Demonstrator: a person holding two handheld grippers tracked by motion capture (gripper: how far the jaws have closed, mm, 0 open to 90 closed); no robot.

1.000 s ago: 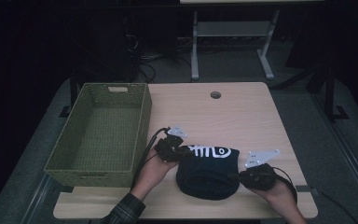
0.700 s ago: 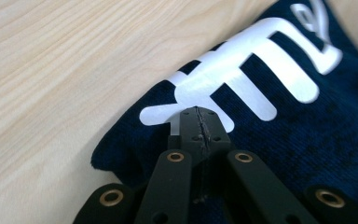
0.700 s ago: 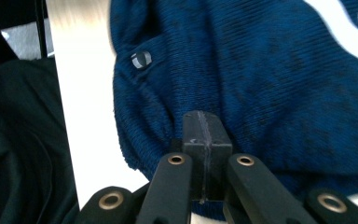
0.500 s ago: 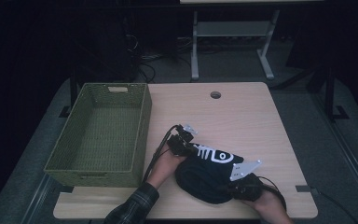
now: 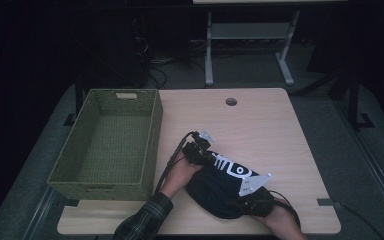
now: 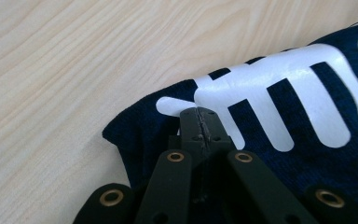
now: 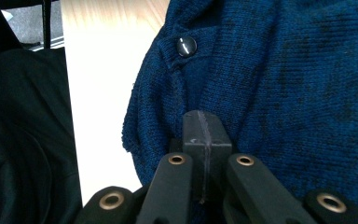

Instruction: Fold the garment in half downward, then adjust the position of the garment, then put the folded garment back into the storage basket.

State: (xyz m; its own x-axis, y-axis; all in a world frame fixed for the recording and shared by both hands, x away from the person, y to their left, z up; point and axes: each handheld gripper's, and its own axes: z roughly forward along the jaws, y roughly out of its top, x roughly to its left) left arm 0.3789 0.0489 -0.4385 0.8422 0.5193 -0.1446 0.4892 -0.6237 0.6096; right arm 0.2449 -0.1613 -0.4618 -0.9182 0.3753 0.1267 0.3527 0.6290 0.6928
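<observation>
The dark navy knitted garment with a white printed design [image 5: 220,187] lies bunched on your light wooden bench [image 5: 260,130], near its front edge and a little right of the middle. Your left tool [image 6: 199,122] is clenched at the garment's far left edge, its jaws pressed together right at the white print; whether cloth is pinched between them you cannot tell. Your right tool [image 7: 204,128] is likewise clenched, sitting against the knit at the garment's near right end, close to a small dark round button [image 7: 186,46]; a pinch of fabric there cannot be confirmed either. The green woven rectangular basket [image 5: 107,142] stands along the bench's left edge, just beside your left forearm but apart from the garment. A round cable hole [image 5: 231,101] sits near the back edge.
</observation>
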